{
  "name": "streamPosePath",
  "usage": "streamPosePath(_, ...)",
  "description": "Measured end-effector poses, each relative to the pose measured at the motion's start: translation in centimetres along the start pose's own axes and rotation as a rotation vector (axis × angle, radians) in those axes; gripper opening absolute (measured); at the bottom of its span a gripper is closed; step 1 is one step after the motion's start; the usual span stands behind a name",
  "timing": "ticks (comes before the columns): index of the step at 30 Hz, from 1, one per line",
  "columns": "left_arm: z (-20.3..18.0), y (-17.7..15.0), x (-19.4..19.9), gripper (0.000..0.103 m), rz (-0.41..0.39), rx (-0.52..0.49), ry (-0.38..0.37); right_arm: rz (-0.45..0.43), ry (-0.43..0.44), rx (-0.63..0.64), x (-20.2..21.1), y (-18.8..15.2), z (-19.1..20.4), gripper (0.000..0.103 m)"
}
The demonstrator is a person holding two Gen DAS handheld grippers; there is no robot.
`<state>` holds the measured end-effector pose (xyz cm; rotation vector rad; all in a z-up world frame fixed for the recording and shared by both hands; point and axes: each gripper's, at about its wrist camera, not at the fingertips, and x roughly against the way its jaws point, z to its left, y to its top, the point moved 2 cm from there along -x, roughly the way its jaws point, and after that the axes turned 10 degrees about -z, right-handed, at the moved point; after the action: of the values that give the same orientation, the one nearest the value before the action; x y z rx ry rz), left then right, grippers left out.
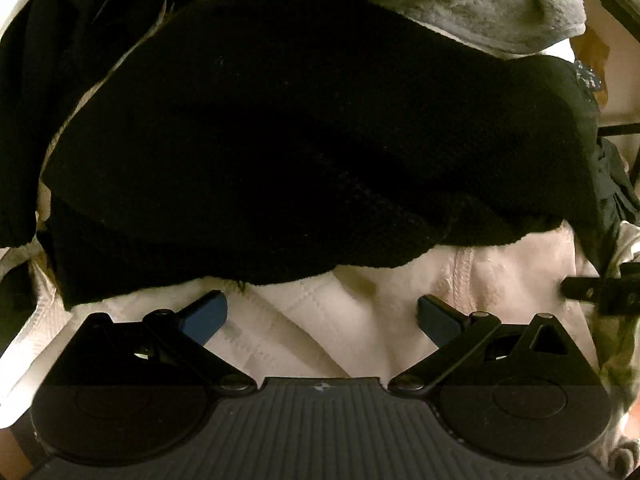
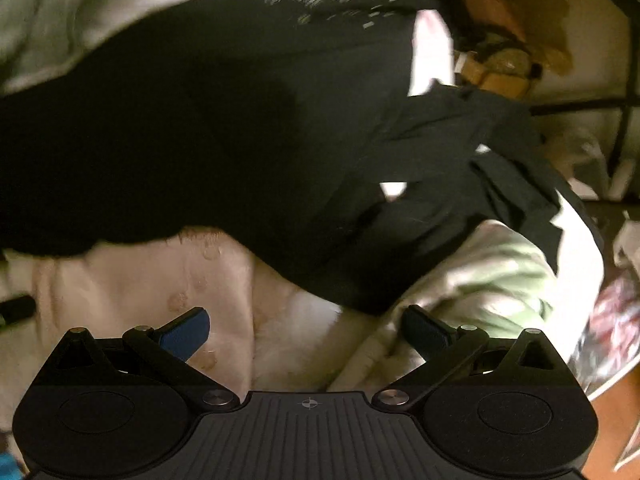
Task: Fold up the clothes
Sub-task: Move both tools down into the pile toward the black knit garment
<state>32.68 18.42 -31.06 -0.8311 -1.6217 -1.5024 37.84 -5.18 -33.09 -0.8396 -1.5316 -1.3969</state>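
Observation:
A black knit garment (image 1: 280, 132) lies folded into a thick bundle across a pale pink quilted cover (image 1: 360, 320). My left gripper (image 1: 322, 314) is open just in front of the bundle's near edge, holding nothing. In the right wrist view the same black garment (image 2: 200, 140) spreads over the pink cover (image 2: 140, 288), with a thinner black cloth (image 2: 480, 184) crumpled at its right. My right gripper (image 2: 306, 332) is open above the cover, short of the black edge, with nothing between its fingers. The other gripper's tip (image 1: 596, 292) shows at the right edge of the left wrist view.
A grey fleece item (image 1: 500, 8) lies behind the black bundle, more dark clothes (image 1: 48, 80) at the left. A pale green and white cloth (image 2: 500, 276) is bunched at the right. Beyond it stand a dark metal frame (image 2: 628, 80) and a floral fabric (image 2: 612, 320).

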Motion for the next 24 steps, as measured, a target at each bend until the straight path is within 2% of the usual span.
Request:
streamPosePath(4, -0.5, -0.3, -0.7, 0.103, -0.006, -0.048, 0.018, 0.009, 0.015, 0.057, -1.2, -0.6, 0.5, 0.102)
streamPosePath(10, 0.3, -0.2, -1.3, 0.103, 0.02, -0.024, -0.008, 0.011, 0.009, 0.057, -1.7, -0.7, 1.0, 0.102)
streamPosePath(20, 1.3, -1.4, -0.7, 0.103, -0.031, -0.037, -0.018, -0.062, -0.002, 0.029, -1.4, -1.1, 0.9, 0.102)
streamPosePath(24, 1.7, -1.6, -0.7, 0.103, -0.028, -0.056, -0.025, -0.064, 0.0, 0.031, -1.5, -1.0, 0.9, 0.102)
